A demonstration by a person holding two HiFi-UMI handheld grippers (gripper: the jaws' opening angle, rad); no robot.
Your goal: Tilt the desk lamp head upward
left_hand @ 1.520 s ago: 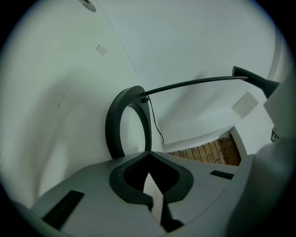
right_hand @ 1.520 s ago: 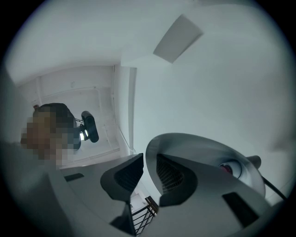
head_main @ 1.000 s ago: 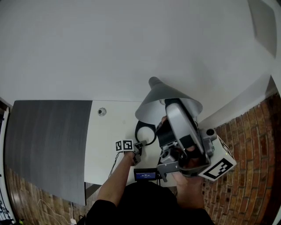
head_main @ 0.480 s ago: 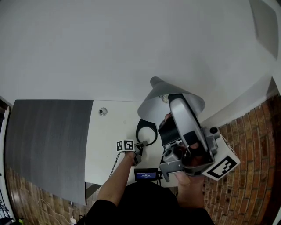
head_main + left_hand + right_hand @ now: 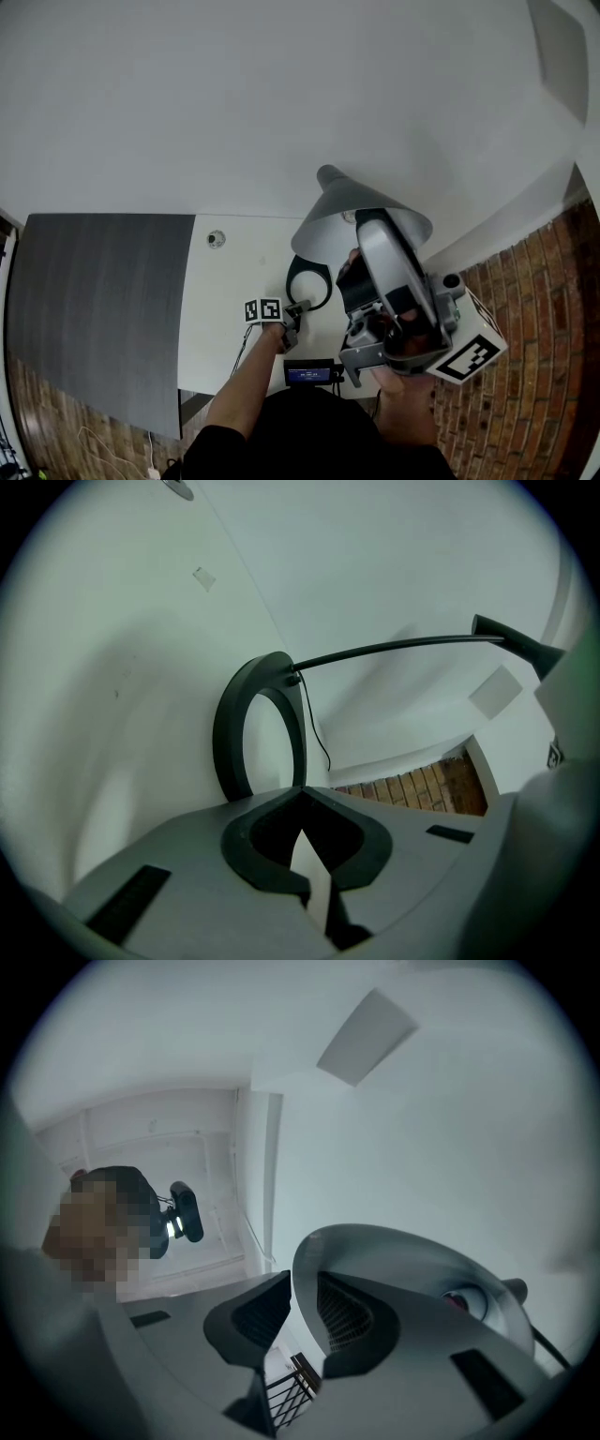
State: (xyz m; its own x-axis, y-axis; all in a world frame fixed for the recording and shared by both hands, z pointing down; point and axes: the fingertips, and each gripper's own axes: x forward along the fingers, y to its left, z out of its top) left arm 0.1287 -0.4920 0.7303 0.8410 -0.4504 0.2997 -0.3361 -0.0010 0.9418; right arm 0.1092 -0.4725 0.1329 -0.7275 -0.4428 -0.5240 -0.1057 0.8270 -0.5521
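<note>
Now lamp shade [image 5: 412, 1252] rim clamped between right fingers [image 5: 251, 1321]; left fingers [image 5: 267, 850] closed, empty

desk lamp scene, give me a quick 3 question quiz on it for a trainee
1. True or false: the right gripper has the rim of the lamp shade between its jaws.
2. The lamp base on the white table is: A) a solid disc, B) an open ring, C) a clamp.
3. Which one sits low down beside the base: the left gripper or the right gripper?

Key: 1 true; 2 B; 3 the left gripper.
</note>
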